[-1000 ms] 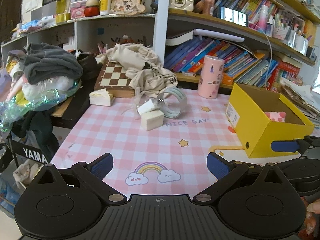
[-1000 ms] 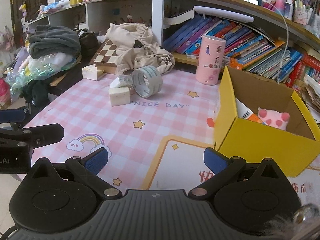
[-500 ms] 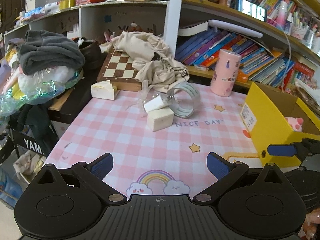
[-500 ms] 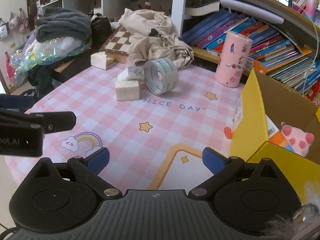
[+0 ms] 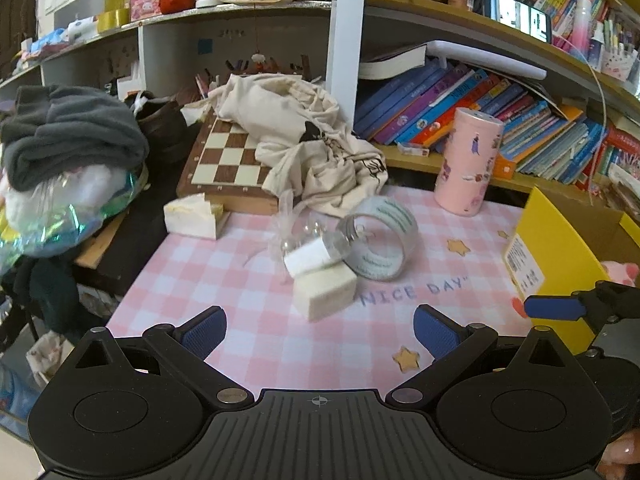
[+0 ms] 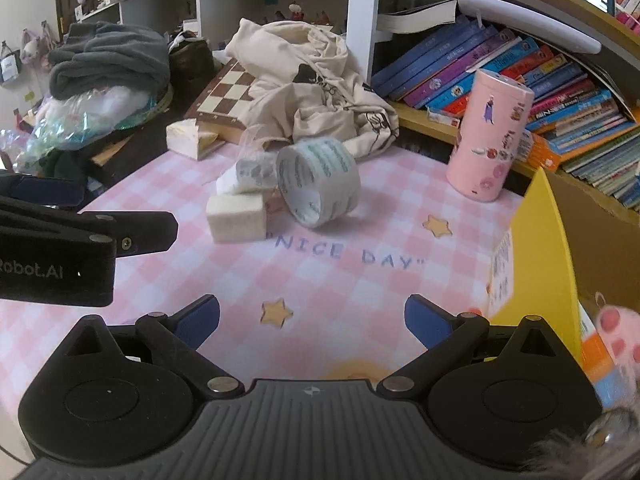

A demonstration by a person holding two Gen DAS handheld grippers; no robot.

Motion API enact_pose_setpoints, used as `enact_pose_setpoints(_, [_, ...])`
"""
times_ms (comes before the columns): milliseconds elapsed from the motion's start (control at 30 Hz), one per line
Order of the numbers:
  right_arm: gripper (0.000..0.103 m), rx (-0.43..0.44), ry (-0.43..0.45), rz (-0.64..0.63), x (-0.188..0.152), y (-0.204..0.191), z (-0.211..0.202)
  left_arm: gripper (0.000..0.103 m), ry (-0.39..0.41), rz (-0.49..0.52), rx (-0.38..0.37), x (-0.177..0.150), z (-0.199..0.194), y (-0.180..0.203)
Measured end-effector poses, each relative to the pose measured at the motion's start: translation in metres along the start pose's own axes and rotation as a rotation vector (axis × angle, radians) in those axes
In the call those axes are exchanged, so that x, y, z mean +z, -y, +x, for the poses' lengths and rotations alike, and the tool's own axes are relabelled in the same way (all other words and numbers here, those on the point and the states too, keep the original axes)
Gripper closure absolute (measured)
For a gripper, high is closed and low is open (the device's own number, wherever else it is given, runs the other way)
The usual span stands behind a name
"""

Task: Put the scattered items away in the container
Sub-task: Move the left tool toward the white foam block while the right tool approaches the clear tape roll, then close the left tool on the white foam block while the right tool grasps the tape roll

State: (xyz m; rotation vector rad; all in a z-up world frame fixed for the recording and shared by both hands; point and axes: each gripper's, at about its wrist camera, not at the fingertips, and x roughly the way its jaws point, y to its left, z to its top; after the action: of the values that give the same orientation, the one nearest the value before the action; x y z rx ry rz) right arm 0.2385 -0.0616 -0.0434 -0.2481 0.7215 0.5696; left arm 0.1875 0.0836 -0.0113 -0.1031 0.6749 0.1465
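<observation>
1. Both tools hang low over the near edge of the pink checked mat, pointed at the small heap in its middle. The left gripper has its jaws spread wide with nothing between them, and so does the right gripper; I'd say both are set up for a reach, not a carry.

2. The scattered things sit bunched together: a cream block nearest the tools, a white cylinder leaning on top of it, and a roll of clear tape standing on edge, touching them on the right. A crinkled clear wrapper with small beads lies just behind.

3. The yellow box stands open at the right edge of the mat, well apart from the heap. A pink plush toy already lies inside, so the tidying looks partly done.

4. The block is the easiest first pick from the left side, I think, but the cylinder rests on it and may tumble.

5. Around it: a pink tumbler upright near the box, a beige cloth bag slumped over a chessboard behind the heap, and books on the shelf beyond. Nothing blocks the path from heap to box.
</observation>
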Motion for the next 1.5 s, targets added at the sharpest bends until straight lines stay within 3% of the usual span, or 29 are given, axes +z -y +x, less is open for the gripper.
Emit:
enact_pose_setpoints(167, [0.002, -0.013, 0.027, 0.007, 0.017, 0.006, 0.022, 0.002, -0.012, 0.003, 0.013, 0.010, 0.022, -0.004])
enact_pose_setpoints(233, [0.006, -0.054, 0.035, -0.005, 0.022, 0.007, 0.032, 0.002, -0.013, 0.001, 0.026, 0.013, 0.032, -0.006])
enact_pose_setpoints(300, [0.018, -0.084, 0.036, -0.015, 0.027, 0.008, 0.042, 0.002, -0.020, -0.009, 0.041, 0.014, 0.042, -0.008])
enact_pose_setpoints(367, [0.020, -0.088, 0.036, -0.008, 0.031, 0.010, 0.051, 0.003, -0.031, -0.045, 0.032, 0.015, 0.052, -0.014])
enact_pose_setpoints(633, [0.021, -0.077, 0.035, 0.017, 0.048, 0.020, 0.072, 0.007, -0.042, -0.131, -0.009, 0.018, 0.067, -0.033])
enact_pose_setpoints(867, [0.021, -0.055, 0.034, 0.055, 0.063, 0.026, 0.089, 0.015, -0.102, -0.135, -0.026, 0.009, 0.083, -0.036])
enact_pose_setpoints(967, [0.025, -0.043, 0.029, 0.055, 0.069, 0.028, 0.098, 0.022, -0.115, -0.125, -0.045, 0.007, 0.091, -0.030])
enact_pose_setpoints(1067, [0.033, -0.035, 0.026, 0.067, 0.074, 0.032, 0.104, 0.022, -0.117, -0.087, -0.052, 0.005, 0.100, -0.020])
enact_pose_setpoints(1400, [0.038, -0.025, 0.021, 0.087, 0.078, 0.039, 0.112, 0.023, -0.108, -0.067, -0.042, 0.008, 0.129, 0.001])
enact_pose_setpoints(1500, [0.044, -0.015, 0.022, 0.085, 0.079, 0.038, 0.114, 0.035, -0.118, -0.058, -0.034, 0.008, 0.134, 0.001])
